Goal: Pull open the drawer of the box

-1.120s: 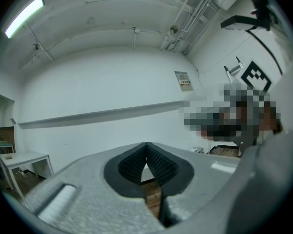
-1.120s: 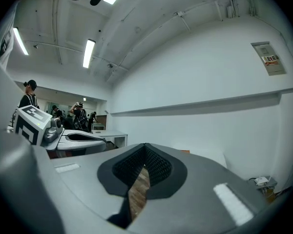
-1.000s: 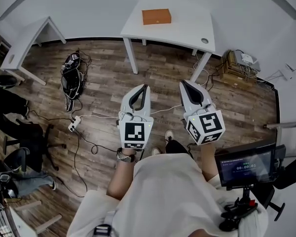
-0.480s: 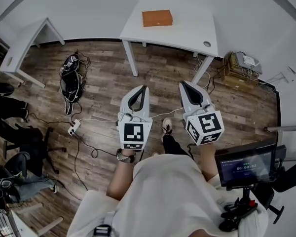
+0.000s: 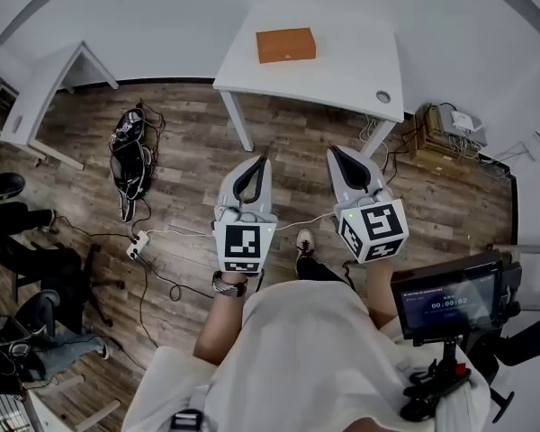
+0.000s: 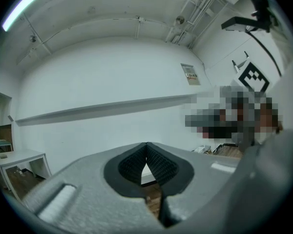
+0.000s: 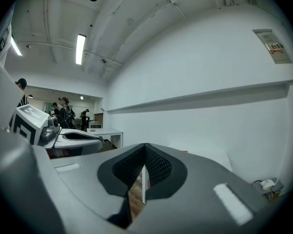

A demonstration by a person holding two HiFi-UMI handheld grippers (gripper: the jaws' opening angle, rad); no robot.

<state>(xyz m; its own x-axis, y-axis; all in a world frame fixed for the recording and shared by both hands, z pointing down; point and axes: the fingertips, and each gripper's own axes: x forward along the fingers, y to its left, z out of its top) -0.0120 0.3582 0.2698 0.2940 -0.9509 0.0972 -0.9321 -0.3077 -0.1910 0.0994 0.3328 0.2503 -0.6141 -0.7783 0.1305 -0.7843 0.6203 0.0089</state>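
An orange-brown box (image 5: 285, 45) lies flat on a white table (image 5: 342, 70) against the far wall in the head view. Both grippers hang well short of it, over the wooden floor. My left gripper (image 5: 265, 159) points toward the table with its jaws closed tip to tip and nothing between them; its own view shows the dark pads (image 6: 158, 162) meeting at the tips. My right gripper (image 5: 333, 150) stands beside it, likewise shut and empty, its pads (image 7: 156, 164) touching. The box does not show clearly in either gripper view.
A second white desk (image 5: 36, 97) stands at the left. A black bag (image 5: 130, 147), a power strip (image 5: 137, 239) and cables lie on the floor. Office chairs (image 5: 36, 268) crowd the left edge. A screen on a stand (image 5: 445, 300) is at my right.
Both grippers and I have moved toward the white table; the table and box now sit lower and larger in the head view. The jaws stayed shut.
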